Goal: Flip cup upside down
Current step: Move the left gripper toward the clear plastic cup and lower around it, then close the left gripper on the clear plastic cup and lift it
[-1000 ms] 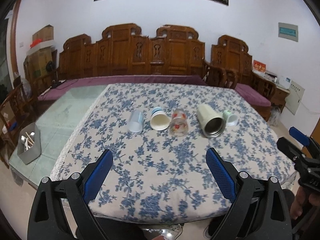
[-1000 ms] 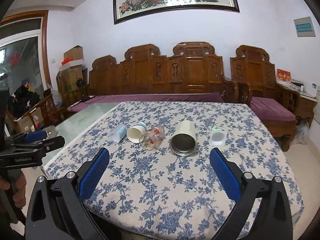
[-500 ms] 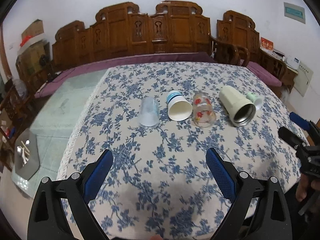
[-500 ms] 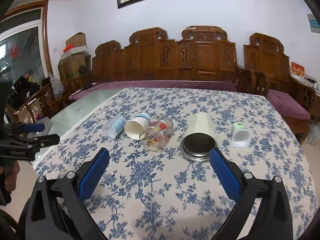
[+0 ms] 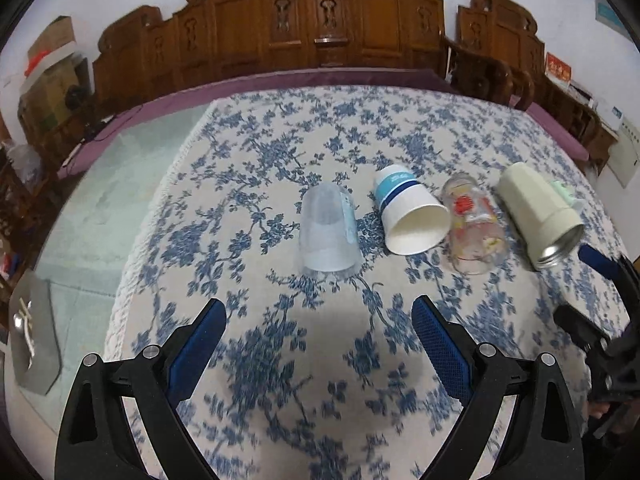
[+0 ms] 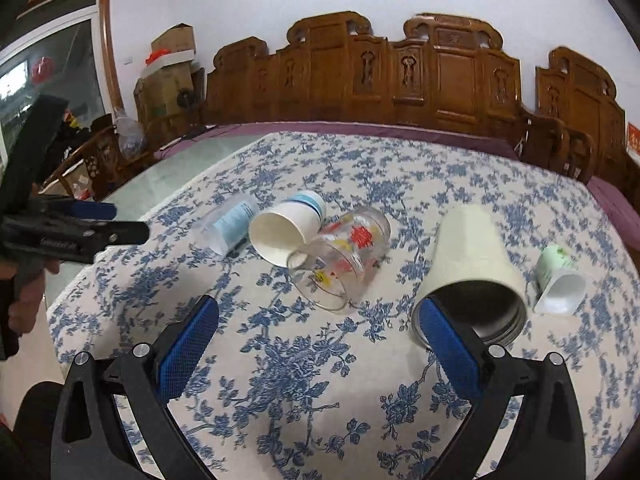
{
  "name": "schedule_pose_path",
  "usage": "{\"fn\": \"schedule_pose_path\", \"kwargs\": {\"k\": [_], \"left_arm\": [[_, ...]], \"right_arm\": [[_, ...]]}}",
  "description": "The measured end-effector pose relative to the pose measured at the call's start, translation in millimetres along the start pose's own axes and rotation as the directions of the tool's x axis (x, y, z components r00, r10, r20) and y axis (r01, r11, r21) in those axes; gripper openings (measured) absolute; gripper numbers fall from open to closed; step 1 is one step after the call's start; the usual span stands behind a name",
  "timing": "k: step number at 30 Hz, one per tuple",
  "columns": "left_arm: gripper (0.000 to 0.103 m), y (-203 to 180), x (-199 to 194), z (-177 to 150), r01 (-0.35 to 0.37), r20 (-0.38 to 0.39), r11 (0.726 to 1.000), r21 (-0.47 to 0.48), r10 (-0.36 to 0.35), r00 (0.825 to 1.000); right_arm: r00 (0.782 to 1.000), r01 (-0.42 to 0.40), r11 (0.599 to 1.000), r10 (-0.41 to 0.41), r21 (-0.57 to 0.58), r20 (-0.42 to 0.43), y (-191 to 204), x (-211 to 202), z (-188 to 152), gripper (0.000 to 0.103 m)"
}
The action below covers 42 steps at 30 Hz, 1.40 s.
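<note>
Several cups lie on their sides in a row on the floral tablecloth. From left: a clear plastic cup, a white paper cup with blue band, a glass with red flowers, a cream steel-lined tumbler, a small green-white cup. My left gripper is open, just short of the clear cup. My right gripper is open, near the glass and the tumbler's mouth.
The blue-flowered tablecloth covers the table, with bare green glass at its left. A grey tray of utensils sits at the left edge. Carved wooden benches stand behind the table.
Both grippers have moved forward and lower towards the row of cups. The cups have not moved. Both stay open.
</note>
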<state>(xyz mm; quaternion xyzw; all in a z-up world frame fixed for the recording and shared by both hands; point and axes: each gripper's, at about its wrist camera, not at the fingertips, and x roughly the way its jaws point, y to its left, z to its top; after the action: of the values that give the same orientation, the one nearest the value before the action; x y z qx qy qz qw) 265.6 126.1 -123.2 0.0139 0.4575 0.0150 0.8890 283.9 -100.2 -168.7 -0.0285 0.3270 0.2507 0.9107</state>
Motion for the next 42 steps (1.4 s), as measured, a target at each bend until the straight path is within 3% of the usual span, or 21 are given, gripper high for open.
{"fn": "schedule_pose_path", "kwargs": {"k": [5, 10, 21, 23, 25, 32, 42], "left_arm": [[0.077, 1, 44, 21, 0.028, -0.056, 0.999, -0.015, -0.029, 0.998], [0.076, 2, 72, 44, 0.057, -0.086, 0.998, -0.039, -0.06, 0.995], [0.067, 2, 121, 66, 0.029, -0.208, 0.999, -0.035, -0.036, 0.977], [0.061, 3, 127, 65, 0.016, -0.229, 0.999, -0.036, -0.024, 0.973], [0.053, 4, 128, 63, 0.016, -0.235, 0.999, -0.045, -0.026, 0.972], [0.053, -5, 105, 51, 0.021, -0.195, 0.999, -0.035, -0.027, 0.98], [0.053, -51, 37, 14, 0.1, -0.115, 0.995, 0.025, -0.096, 0.989]], "right_arm": [[0.999, -0.015, 1.0, 0.015, 0.015, -0.05, -10, 17, -11, 0.101], [0.998, -0.032, 0.999, 0.034, 0.02, -0.06, -15, 20, -14, 0.101], [0.997, -0.062, 0.997, 0.064, 0.038, -0.04, -20, 4, -10, 0.101], [0.997, -0.064, 0.997, 0.066, 0.041, -0.039, -21, 1, -9, 0.101], [0.997, -0.065, 0.997, 0.066, 0.041, -0.036, -22, -2, -8, 0.101], [0.998, -0.064, 0.997, 0.065, 0.037, -0.013, -21, -17, -5, 0.101], [0.999, -0.044, 0.999, 0.044, 0.028, 0.021, -21, -46, -8, 0.101]]}}
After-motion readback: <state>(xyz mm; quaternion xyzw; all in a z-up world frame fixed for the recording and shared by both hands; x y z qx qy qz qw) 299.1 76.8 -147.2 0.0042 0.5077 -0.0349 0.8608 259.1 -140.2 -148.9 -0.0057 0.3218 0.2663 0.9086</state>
